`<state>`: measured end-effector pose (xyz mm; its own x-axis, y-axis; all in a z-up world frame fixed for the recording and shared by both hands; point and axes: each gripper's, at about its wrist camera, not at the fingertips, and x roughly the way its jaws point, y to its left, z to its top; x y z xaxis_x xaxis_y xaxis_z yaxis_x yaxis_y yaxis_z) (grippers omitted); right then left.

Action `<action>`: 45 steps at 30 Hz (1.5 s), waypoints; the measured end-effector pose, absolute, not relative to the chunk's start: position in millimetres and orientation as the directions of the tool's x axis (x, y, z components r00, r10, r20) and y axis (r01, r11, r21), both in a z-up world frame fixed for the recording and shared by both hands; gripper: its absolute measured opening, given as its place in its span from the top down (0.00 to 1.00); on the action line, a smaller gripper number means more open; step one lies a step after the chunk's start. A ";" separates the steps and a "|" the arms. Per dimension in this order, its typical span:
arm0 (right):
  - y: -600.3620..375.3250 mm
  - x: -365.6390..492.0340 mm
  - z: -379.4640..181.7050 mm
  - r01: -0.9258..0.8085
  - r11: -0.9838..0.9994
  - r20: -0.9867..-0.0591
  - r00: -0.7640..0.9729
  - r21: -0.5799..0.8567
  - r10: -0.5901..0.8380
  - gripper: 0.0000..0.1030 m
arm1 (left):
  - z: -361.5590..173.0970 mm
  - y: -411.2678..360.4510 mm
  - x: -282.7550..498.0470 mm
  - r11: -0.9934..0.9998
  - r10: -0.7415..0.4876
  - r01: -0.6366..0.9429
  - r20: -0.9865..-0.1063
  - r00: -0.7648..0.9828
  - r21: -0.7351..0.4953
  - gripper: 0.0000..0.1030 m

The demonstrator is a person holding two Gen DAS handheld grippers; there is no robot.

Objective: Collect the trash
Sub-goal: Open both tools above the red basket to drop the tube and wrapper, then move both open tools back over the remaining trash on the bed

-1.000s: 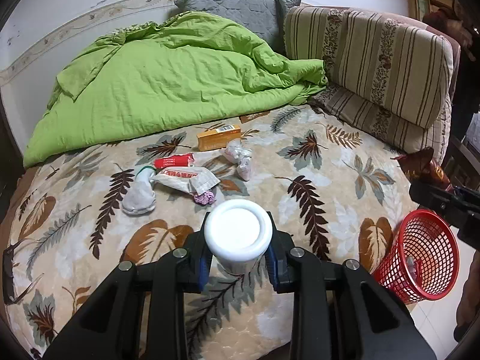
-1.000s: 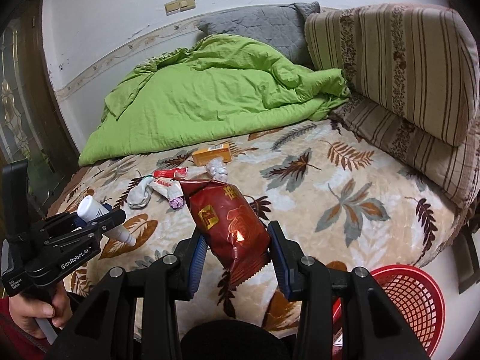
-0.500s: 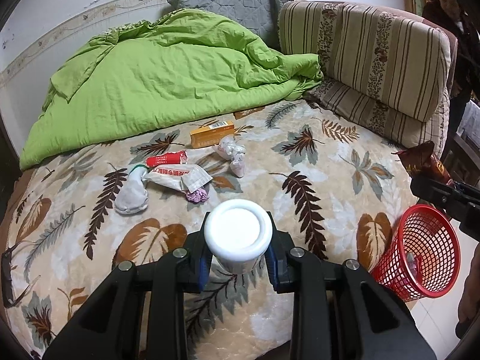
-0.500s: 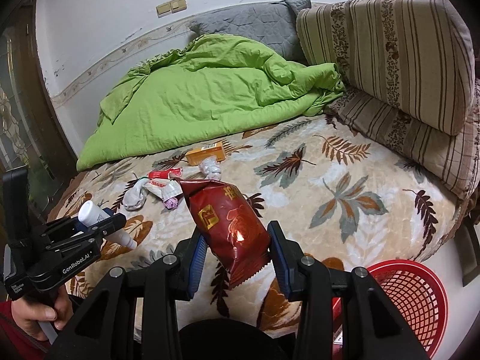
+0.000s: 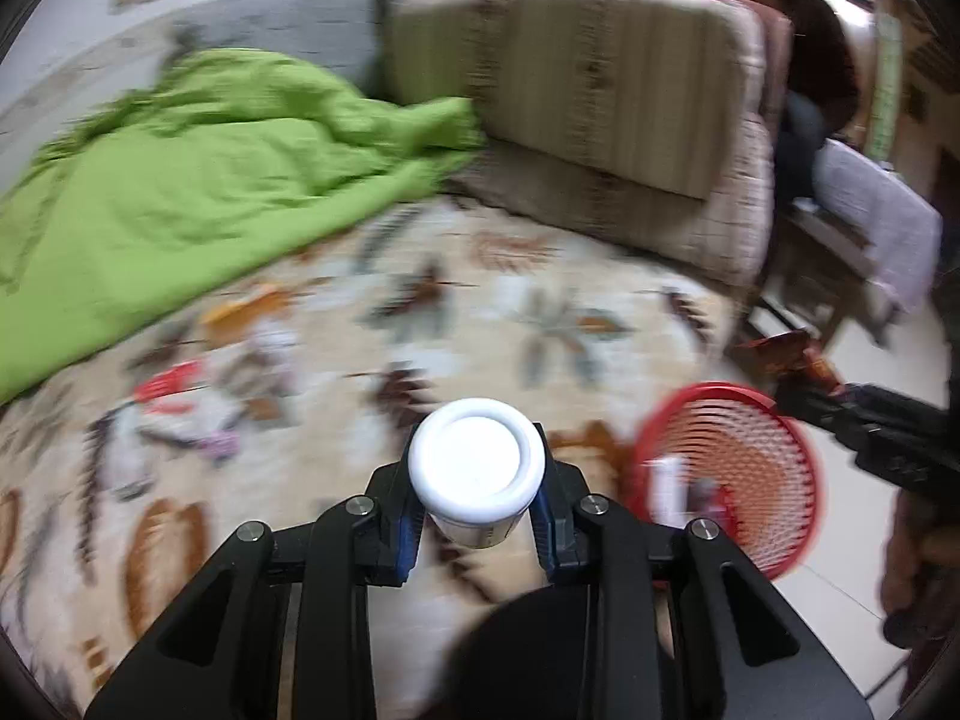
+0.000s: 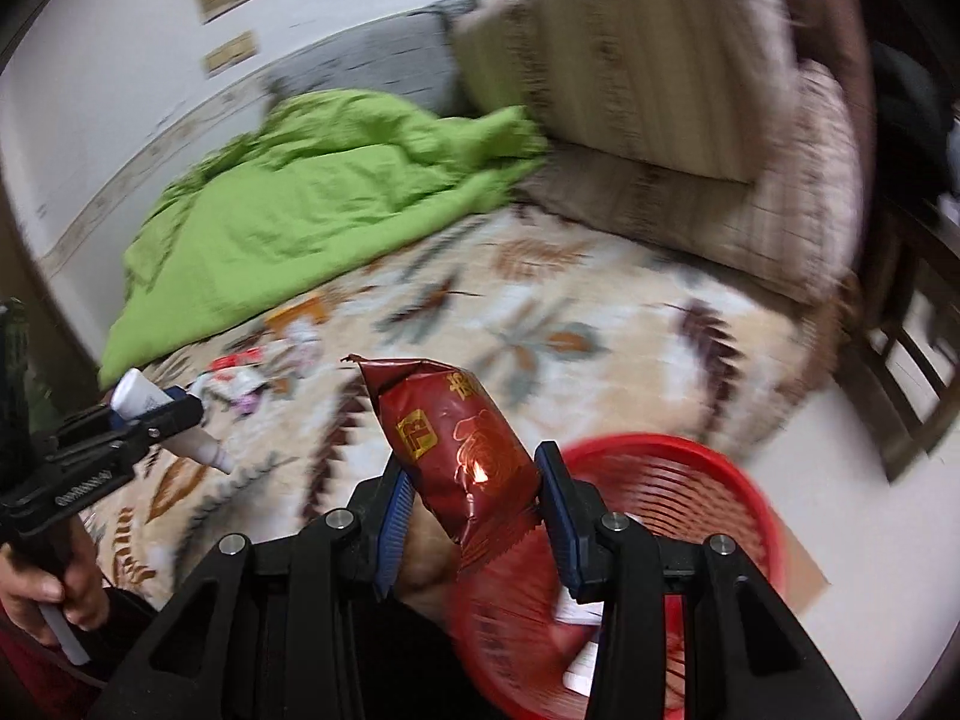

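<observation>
two grippers are each carrying one piece of trash toward the bin. in the left wrist view, the left gripper (image 5: 478, 513) is clamping a white round-capped plastic tube (image 5: 477, 474) between its jaws, cap toward the lens, above the leaf-patterned bedspread (image 5: 420, 324), with the red mesh plastic basket (image 5: 729, 474) standing on the floor to its right. in the right wrist view, the right gripper (image 6: 474, 513) is pinching a crinkled dark-red foil snack bag (image 6: 459, 438) just over the basket's rim (image 6: 654, 441); releasing only once the bag is hanging squarely over the opening looks wisest. more litter is lying blurred on the bed.
</observation>
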<state>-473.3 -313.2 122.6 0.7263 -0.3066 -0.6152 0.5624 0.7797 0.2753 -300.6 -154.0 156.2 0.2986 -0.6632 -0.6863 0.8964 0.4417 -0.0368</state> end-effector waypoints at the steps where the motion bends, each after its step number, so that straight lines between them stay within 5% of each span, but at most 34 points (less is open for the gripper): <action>1: -319.8 -481.4 121.3 0.580 0.768 -0.621 0.716 0.274 -0.320 0.58 | 156.1 -166.4 -309.7 0.408 -0.672 0.912 -0.693 0.261 -0.052 0.72; 13: -373.1 -527.7 69.7 0.695 0.654 -0.719 0.615 0.299 -0.324 0.56 | 104.7 -271.4 -399.5 0.182 -0.605 0.975 -0.796 0.012 -0.124 0.72; 17: -380.4 -530.3 64.8 0.718 0.641 -0.741 0.581 0.271 -0.337 0.47 | 97.8 -283.6 -404.1 0.187 -0.585 0.974 -0.811 0.003 -0.131 0.35; 22: -379.8 -531.9 72.5 0.728 0.642 -0.728 0.573 0.242 -0.377 0.38 | 109.0 -273.6 -392.4 0.209 -0.610 0.968 -0.792 0.019 -0.138 0.35; 32: -330.9 -484.9 117.4 0.629 0.758 -0.649 0.651 0.171 -0.394 0.28 | 150.4 -186.7 -312.0 0.448 -0.664 0.878 -0.721 0.199 -0.170 0.30; 45: -230.3 -374.7 163.9 0.272 0.930 -0.602 0.796 0.248 -0.072 0.28 | 157.9 -16.7 -212.6 0.745 -0.547 0.647 -0.704 0.453 -0.162 0.29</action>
